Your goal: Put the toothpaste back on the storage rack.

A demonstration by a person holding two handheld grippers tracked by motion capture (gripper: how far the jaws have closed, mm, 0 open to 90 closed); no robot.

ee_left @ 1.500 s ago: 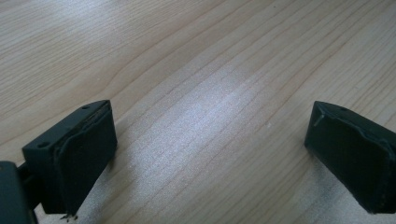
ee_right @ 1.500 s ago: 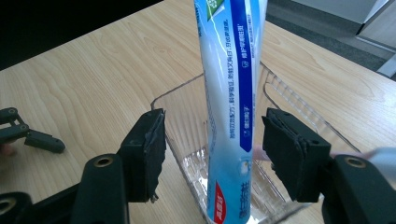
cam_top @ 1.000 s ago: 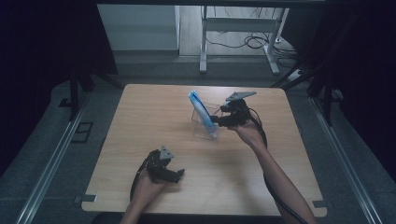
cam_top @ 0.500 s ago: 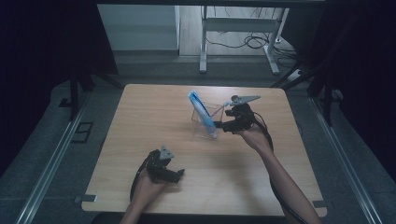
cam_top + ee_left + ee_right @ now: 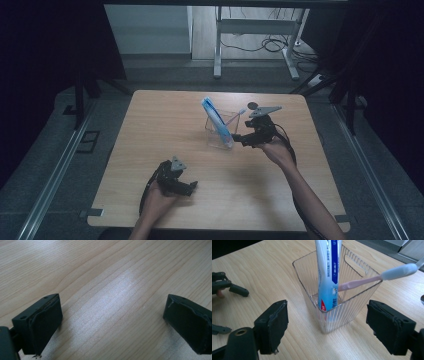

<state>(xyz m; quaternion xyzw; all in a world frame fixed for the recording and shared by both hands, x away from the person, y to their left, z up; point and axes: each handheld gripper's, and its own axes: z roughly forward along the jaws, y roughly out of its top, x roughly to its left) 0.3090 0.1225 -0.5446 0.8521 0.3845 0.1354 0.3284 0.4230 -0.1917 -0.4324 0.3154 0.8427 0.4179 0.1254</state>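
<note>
now right gripper (image 5: 239, 138) sits just beside clear ribbed cup (image 5: 220, 131) near table (image 5: 150, 115) centre, right of it in high view. jaws have just been opening, spread wide, pads clear of cup walls, cup in front of gap, nothing gripped. toothpaste tube (image 5: 329, 272) stands in cup, leaning on near corner. pink toothbrush (image 5: 372, 277) slants across, grey head over far rim. left gripper (image 5: 189, 187) low at near table edge, jaws released over bare wood.

A clear cup (image 5: 337, 307) holds a toothpaste tube (image 5: 328, 272) upright and a toothbrush (image 5: 374, 277) leaning toward two o'clock.
</note>
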